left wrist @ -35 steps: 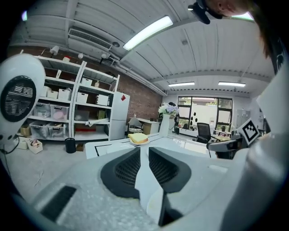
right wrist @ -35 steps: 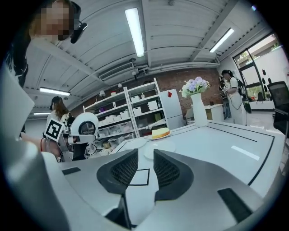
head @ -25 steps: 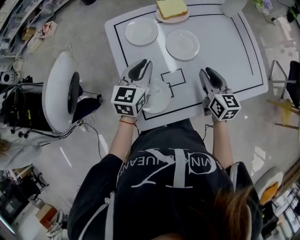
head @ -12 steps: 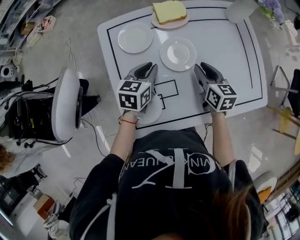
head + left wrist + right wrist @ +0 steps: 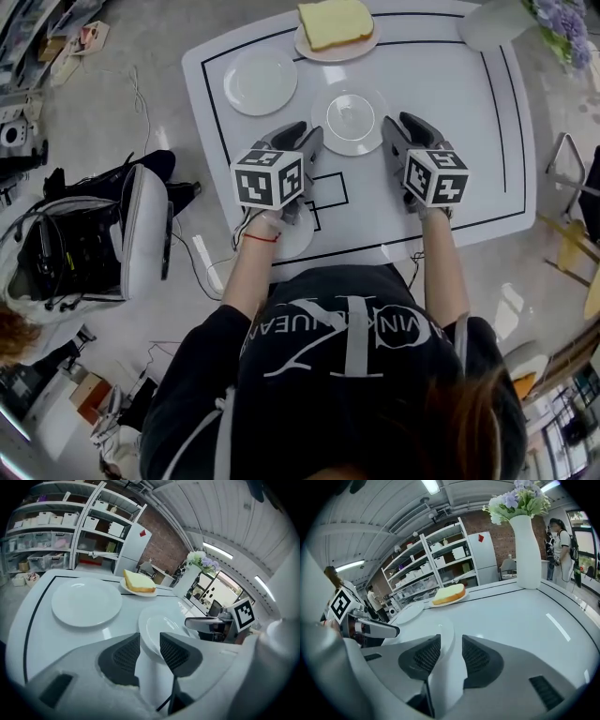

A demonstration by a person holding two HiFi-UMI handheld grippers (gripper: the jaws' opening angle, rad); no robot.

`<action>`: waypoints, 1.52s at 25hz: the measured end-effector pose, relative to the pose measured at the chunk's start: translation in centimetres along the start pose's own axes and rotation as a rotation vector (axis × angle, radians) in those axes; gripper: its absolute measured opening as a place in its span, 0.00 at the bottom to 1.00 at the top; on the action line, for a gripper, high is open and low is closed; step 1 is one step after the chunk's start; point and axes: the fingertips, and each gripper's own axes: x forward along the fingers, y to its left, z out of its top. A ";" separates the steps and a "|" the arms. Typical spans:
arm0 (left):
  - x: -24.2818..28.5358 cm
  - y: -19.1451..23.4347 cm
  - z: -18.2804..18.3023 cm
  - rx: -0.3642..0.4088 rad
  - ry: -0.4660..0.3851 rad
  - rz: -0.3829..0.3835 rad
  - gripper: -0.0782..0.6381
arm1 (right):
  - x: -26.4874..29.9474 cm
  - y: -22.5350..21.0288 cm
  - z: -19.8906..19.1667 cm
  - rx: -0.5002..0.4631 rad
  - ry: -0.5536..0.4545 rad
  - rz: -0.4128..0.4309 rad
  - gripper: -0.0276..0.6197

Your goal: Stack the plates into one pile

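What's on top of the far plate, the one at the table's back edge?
A thick yellow bread slice lies on that plate and covers most of it, so only the rim shows. Whether anything sits under the slice cannot be seen.

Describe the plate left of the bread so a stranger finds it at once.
Find the white table with the black outline. In the outline's far left corner lies the plate. It is empty, unlike the bread plate beside it, and nearer that corner than any other plate.
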 end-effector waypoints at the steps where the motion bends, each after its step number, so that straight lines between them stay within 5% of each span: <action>1: 0.3 0.1 0.1 -0.005 0.008 0.004 0.31 | 0.3 -0.1 0.1 -0.013 0.012 -0.005 0.27; 13: 2.0 -0.1 -0.2 -0.073 0.067 0.019 0.32 | 2.0 0.9 -0.1 -0.135 0.116 0.013 0.21; 24: 0.3 0.2 0.1 -0.106 0.043 0.048 0.27 | 1.0 1.9 0.2 0.059 0.070 0.060 0.13; 38: -6.2 0.5 -1.0 -0.082 -0.045 0.051 0.28 | -2.6 7.9 -0.2 0.065 -0.053 0.107 0.11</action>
